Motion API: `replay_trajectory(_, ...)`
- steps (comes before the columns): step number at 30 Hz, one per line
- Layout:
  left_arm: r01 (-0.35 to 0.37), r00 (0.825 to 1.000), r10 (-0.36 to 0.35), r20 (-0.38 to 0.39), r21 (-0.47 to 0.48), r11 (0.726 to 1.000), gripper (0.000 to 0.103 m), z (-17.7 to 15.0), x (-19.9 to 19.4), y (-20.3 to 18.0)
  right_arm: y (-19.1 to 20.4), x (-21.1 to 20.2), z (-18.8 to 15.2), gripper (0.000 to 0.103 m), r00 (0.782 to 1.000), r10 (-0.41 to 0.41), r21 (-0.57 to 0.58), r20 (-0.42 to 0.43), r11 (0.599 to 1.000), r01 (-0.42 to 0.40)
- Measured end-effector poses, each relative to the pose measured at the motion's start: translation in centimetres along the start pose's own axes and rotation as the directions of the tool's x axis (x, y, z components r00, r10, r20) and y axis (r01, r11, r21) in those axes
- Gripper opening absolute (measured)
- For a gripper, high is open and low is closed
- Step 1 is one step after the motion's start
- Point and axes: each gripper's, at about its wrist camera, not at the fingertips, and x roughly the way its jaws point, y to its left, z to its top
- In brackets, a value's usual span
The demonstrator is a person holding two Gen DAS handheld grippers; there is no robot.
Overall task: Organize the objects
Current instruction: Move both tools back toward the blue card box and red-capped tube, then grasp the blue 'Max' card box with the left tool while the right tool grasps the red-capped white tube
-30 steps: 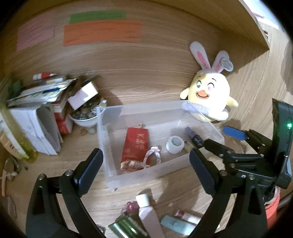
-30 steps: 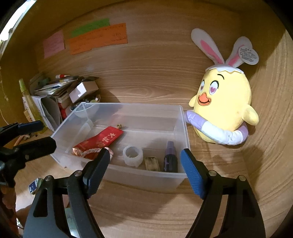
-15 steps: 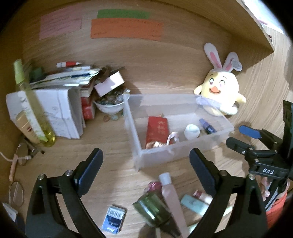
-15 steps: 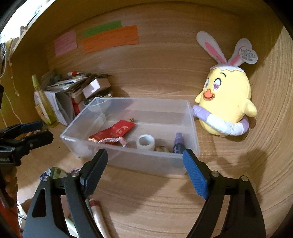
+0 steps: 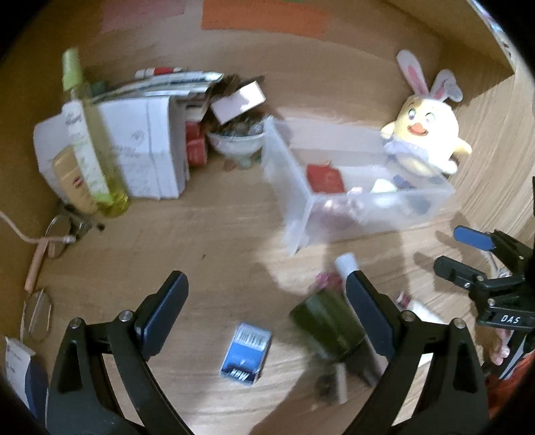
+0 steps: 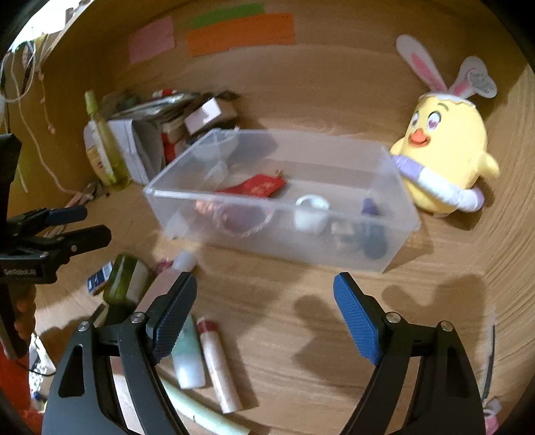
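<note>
With both jaws spread empty, the blue box (image 5: 245, 354) was best straddled squarely — then carried to the clear bin (image 5: 361, 197).

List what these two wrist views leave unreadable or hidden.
- Left wrist view: the dark green jar is motion-blurred and partly behind the left gripper's finger.
- Right wrist view: small items behind the clear plastic bin's frosted wall are smeared.
- Orange paper note: writing too small.
</note>
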Motion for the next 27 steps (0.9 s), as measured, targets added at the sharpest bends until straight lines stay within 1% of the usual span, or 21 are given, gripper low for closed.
replay_trajectory(6, -0.019, 0.999, 0.019, -0.042, -0.008, 1.0, 0.096, -2.0, 0.1, 1.0, 0.0, 0.5, -1.7, 0.082, 0.998, 0.013, 0.015, -0.055, 1.0, -0.012)
replay_trajectory(13, -0.048, 0.997, 0.046, -0.068, -0.022, 0.999, 0.096, -3.6, 0.5, 1.8, 0.5, 0.8, -3.6, 0.08, 0.994, 0.033, 0.013, -0.107, 0.999, -0.032)
replay_trajectory(15, -0.045, 0.996, 0.042, -0.079, -0.032, 0.998, 0.096, -4.0, 0.6, 2.1, 0.7, 0.9, -3.9, 0.076, 0.993, 0.038, 0.009, -0.113, 0.999, -0.037)
replay_trajectory(17, -0.039, 0.996, 0.035, -0.085, -0.038, 0.999, 0.095, -4.3, 0.6, 2.3, 0.9, 1.1, -4.2, 0.066, 0.991, 0.051, 0.009, -0.125, 0.999, -0.05)
replay_trajectory(18, -0.034, 0.996, 0.031, -0.087, -0.036, 0.999, 0.092, -4.4, 0.7, 2.3, 0.9, 1.2, -4.3, 0.064, 0.99, 0.055, 0.007, -0.131, 0.998, -0.054)
replay_trajectory(19, -0.023, 0.996, 0.021, -0.091, -0.028, 0.999, 0.087, -4.5, 0.7, 2.3, 1.0, 1.4, -4.4, 0.059, 0.989, 0.055, 0.003, -0.137, 0.998, -0.055)
replay_trajectory(20, -0.016, 0.995, 0.014, -0.095, -0.024, 1.0, 0.085, -4.6, 0.7, 2.3, 1.0, 1.4, -4.4, 0.056, 0.989, 0.05, 0.004, -0.138, 0.999, -0.049)
replay_trajectory(25, 0.005, 0.993, -0.006, -0.121, -0.008, 1.0, 0.073, -5.0, 1.4, 2.1, 1.1, 1.6, -4.4, 0.047, 0.989, 0.051, 0.008, -0.142, 0.999, -0.05)
replay_trajectory(27, 0.002, 0.993, -0.001, -0.115, 0.01, 1.0, 0.072, -5.1, 1.5, 1.8, 1.2, 1.7, -4.4, 0.044, 0.988, 0.053, 0.008, -0.142, 0.999, -0.052)
